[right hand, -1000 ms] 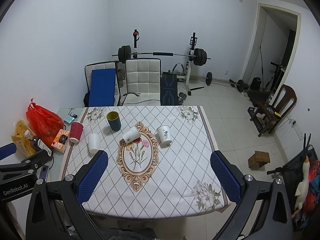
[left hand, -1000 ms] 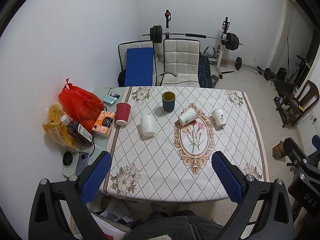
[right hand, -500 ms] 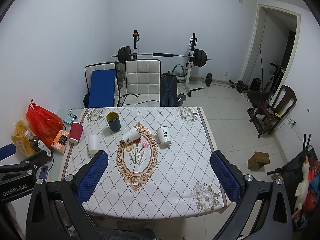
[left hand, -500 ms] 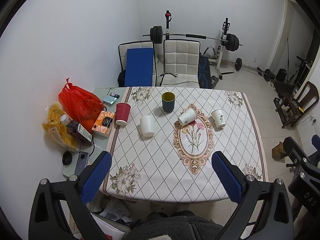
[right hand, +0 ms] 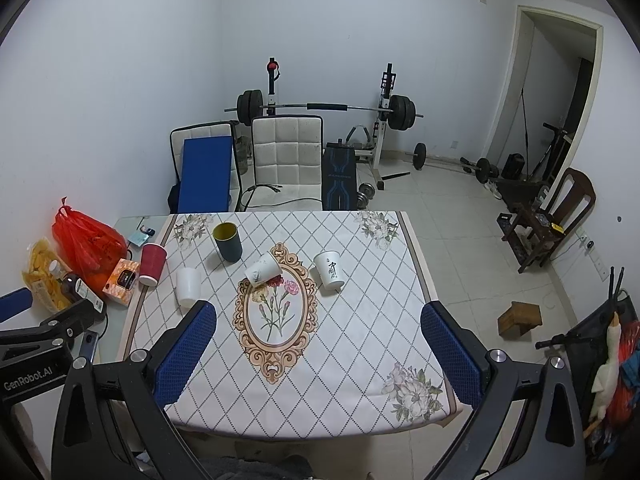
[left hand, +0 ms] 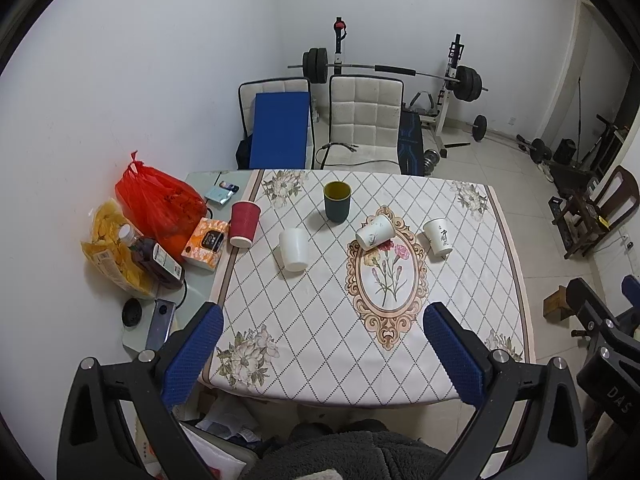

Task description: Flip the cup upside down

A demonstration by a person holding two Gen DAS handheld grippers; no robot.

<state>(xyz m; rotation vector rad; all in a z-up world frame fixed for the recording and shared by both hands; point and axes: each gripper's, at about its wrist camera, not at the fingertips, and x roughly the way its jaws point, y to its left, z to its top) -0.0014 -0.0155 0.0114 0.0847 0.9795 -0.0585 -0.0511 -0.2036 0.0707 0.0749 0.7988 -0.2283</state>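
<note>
Several cups sit on the far half of the table [left hand: 320, 320]. A dark green cup [left hand: 337, 202] [right hand: 227, 242] stands upright, mouth up. A red cup [left hand: 244, 224] [right hand: 152, 264], a plain white cup [left hand: 294, 249] [right hand: 188, 286] and a printed white cup [left hand: 439, 237] [right hand: 330, 270] stand mouth down. Another white cup [left hand: 375, 232] [right hand: 262, 268] lies tilted on its side. My left gripper [left hand: 320, 344] and right gripper [right hand: 318, 344] are both open and empty, held high above the table's near edge.
A red bag [left hand: 160, 200], a snack bag [left hand: 108, 248], a bottle [left hand: 154, 258], an orange box [left hand: 206, 242] and a phone [left hand: 160, 320] crowd the table's left strip. Chairs [left hand: 364, 120] and a barbell rack [left hand: 400, 72] stand behind the table.
Both views drifted very slightly; the cups have not moved and both grippers stay open.
</note>
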